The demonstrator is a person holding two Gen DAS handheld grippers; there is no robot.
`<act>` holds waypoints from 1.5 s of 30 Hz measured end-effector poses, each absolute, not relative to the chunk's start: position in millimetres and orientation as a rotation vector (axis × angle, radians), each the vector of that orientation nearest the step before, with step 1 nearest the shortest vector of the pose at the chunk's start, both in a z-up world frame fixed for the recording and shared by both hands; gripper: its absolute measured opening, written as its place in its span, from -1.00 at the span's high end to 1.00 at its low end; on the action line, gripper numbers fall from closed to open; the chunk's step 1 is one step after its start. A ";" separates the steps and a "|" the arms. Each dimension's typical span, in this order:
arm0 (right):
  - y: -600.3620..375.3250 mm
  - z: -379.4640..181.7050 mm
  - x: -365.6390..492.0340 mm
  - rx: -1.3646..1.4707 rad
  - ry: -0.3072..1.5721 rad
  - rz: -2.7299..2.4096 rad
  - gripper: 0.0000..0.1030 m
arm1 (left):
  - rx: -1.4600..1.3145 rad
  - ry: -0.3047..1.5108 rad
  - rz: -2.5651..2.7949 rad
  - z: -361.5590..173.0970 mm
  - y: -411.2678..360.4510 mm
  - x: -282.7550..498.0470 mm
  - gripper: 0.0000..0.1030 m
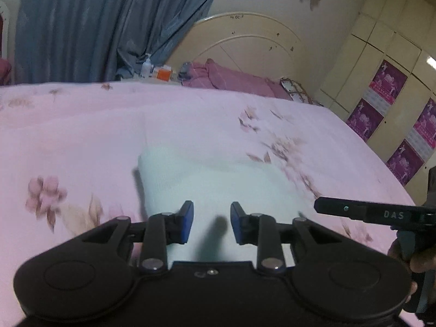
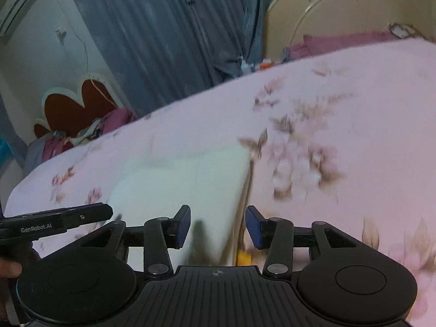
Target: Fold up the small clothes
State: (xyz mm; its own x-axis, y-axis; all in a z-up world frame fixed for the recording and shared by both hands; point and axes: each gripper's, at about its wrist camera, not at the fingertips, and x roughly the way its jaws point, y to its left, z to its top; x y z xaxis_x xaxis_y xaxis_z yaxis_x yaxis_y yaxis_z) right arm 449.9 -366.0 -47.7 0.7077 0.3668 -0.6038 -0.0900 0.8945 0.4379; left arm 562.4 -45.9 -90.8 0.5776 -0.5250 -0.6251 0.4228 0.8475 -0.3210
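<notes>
Left wrist view: a white garment [image 1: 212, 179] is seen lying on the bed [image 1: 81, 125], soft and light; both tongs [image 1: 212, 223] [image 2: 218, 226] are held released, empty. Its right edge should be pinched.

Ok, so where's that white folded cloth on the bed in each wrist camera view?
Left wrist: the white cloth lies at centre, just ahead of the open left gripper.
Right wrist: the white cloth sits left of centre, its right edge running between the fingers of the open right gripper.
Shared landmark: the cream arched headboard behind the bed.
</notes>
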 end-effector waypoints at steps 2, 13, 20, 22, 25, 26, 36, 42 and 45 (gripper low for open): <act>-353.5 -49.3 467.7 0.348 0.758 0.313 0.35 | -0.126 0.784 -0.557 -96.8 -52.5 577.7 0.46; -360.9 -53.4 466.2 0.314 0.804 0.262 0.14 | -0.148 0.809 -0.637 -100.5 -37.9 550.4 0.46; -359.9 -60.2 417.1 0.390 0.872 0.350 0.12 | -0.228 0.820 -0.635 -121.1 -28.7 507.4 0.49; -351.4 -71.2 421.2 0.390 0.926 0.348 0.13 | -0.221 0.817 -0.624 -124.4 -37.0 506.7 0.49; -351.0 -75.4 424.8 0.398 0.931 0.344 0.82 | -0.217 0.826 -0.628 -119.9 -44.4 509.6 0.49; -353.5 -73.1 424.0 0.401 0.923 0.336 0.83 | -0.222 0.832 -0.639 -119.5 -46.8 510.9 0.49; -365.2 -72.6 421.0 0.319 0.931 0.273 0.88 | -0.175 0.844 -0.658 -107.3 -70.2 498.0 0.48; -351.9 -35.9 389.3 0.245 0.852 0.396 0.87 | -0.197 0.831 -0.601 -101.5 -37.3 452.7 0.48; -329.6 -54.1 378.7 0.133 0.920 0.444 0.87 | -0.184 0.911 -0.585 -121.5 -35.6 433.7 0.48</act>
